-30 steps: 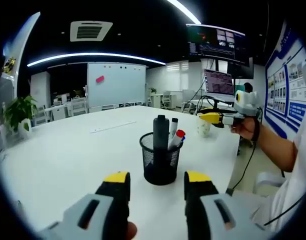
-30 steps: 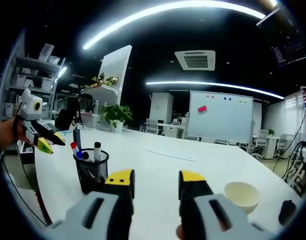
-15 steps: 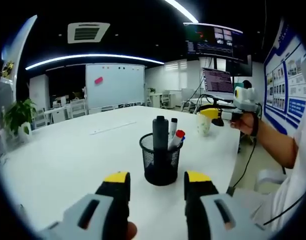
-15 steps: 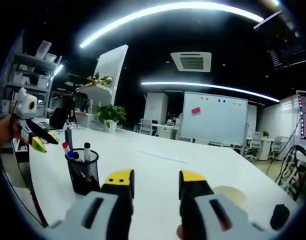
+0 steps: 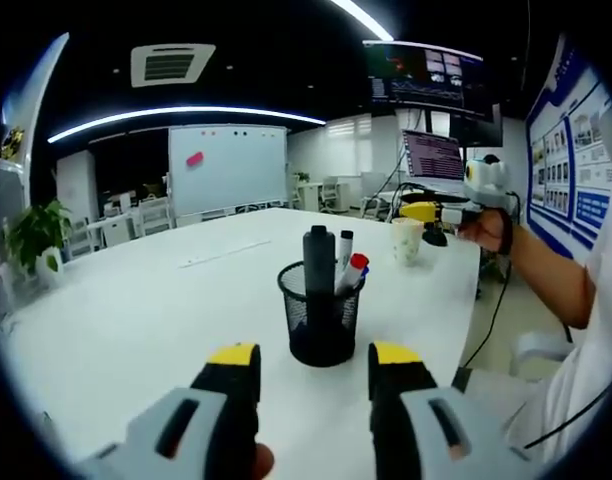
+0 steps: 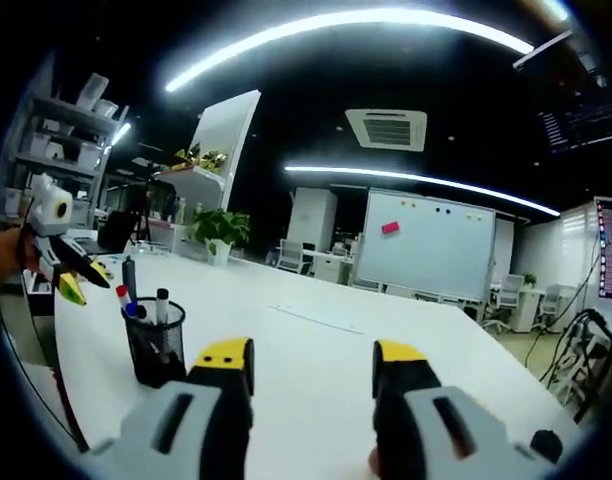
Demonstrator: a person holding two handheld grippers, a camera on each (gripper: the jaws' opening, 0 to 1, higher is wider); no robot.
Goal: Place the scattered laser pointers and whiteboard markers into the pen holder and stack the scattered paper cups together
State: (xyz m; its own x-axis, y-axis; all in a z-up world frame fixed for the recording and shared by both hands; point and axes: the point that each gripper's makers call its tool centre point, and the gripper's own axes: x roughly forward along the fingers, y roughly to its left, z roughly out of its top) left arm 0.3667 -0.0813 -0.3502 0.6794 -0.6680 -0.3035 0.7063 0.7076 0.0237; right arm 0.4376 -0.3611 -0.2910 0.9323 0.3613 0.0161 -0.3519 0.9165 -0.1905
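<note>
one pen holder (image 5: 320, 322), three markers (image 5: 344, 266), one paper cup (image 5: 406, 240)

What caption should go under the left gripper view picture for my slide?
Open left hand-held gripper faces a black mesh pen holder of markers on a white table, paper cup beyond.

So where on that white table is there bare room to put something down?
Most of the table is bare: the wide stretch from the pen holder toward the whiteboard side, broken by one thin strip. The only busy area is around the holder and the paper cup by the right gripper.
</note>
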